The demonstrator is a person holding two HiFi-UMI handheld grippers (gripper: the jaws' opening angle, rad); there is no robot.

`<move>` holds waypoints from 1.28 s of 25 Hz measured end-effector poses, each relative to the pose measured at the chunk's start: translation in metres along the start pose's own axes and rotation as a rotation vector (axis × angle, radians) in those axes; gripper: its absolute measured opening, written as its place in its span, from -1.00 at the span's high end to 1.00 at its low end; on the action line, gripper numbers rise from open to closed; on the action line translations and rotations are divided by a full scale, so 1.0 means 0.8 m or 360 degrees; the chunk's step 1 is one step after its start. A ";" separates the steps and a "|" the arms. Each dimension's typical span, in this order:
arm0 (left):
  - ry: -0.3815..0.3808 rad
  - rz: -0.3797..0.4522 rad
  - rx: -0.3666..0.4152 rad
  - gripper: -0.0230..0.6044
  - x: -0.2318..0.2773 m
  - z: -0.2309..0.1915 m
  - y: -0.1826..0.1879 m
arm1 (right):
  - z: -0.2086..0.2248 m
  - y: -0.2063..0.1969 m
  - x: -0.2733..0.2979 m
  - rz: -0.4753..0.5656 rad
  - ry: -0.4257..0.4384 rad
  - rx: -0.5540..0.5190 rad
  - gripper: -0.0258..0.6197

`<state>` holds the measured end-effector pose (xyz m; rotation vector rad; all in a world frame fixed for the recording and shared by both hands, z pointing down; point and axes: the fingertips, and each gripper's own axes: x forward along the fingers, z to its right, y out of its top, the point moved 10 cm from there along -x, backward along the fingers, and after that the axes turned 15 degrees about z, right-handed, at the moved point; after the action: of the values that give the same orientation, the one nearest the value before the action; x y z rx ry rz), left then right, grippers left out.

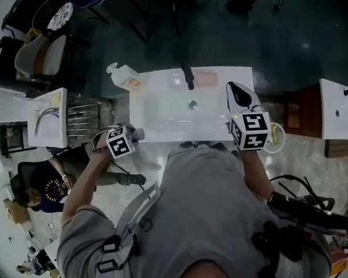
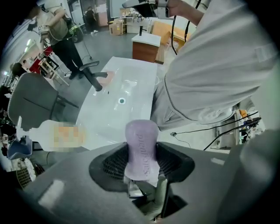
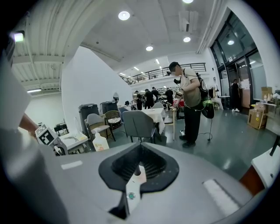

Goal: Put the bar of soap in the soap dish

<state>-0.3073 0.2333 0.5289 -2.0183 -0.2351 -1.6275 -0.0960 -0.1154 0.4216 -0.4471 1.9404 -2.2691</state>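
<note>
1. At the lower left of the head view, the left claw [image 1: 127,138] points straight down. It sits off the sink's [image 1: 164,114] front left corner, over the floor rather than over the basin.
2. Seen in the left gripper view, this claw is part open and clamped on the bar of soap [image 2: 142,146]. The bar is pale purple and stands on end between the two pads. Its rounded top juts past the claw's tip, and raised lettering runs down its face.
3. The bar is therefore up in the air in the left claw, touching neither the sink nor the dish.
4. A flat pinkish tray that looks to be the soap dish [image 1: 205,80] lies on the sink's back rim, just right of the black faucet [image 1: 188,77]. It is well apart from the bar.
5. The right claw [image 1: 238,93] rests at the sink's right edge, right of the dish in the frame. In its own view the two halves come together at the tip, with nothing between them.
6. A pump bottle [image 1: 122,76] stands at the sink's upper left corner.
7. Beyond the right claw, its view shows a standing person [image 3: 190,105] in a hall and a grey chair [image 3: 138,124] near the middle of the frame.
</note>
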 end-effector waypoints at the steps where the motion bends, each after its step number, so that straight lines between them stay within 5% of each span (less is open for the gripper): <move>1: 0.0004 -0.0002 -0.0006 0.32 0.000 0.000 0.000 | 0.001 -0.001 -0.001 -0.0002 -0.0006 0.0003 0.91; 10: 0.0039 0.0010 -0.0125 0.33 0.006 0.000 0.033 | 0.017 -0.010 -0.013 -0.0021 -0.0100 0.0041 0.91; 32: -0.0179 0.0062 0.0395 0.37 0.079 0.005 0.278 | 0.107 -0.020 -0.123 0.0114 -0.0556 0.0176 0.91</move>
<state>-0.1874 0.0356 0.5231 -1.9126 -0.4150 -1.3885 0.0247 -0.1655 0.4344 -0.6942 1.6263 -2.0744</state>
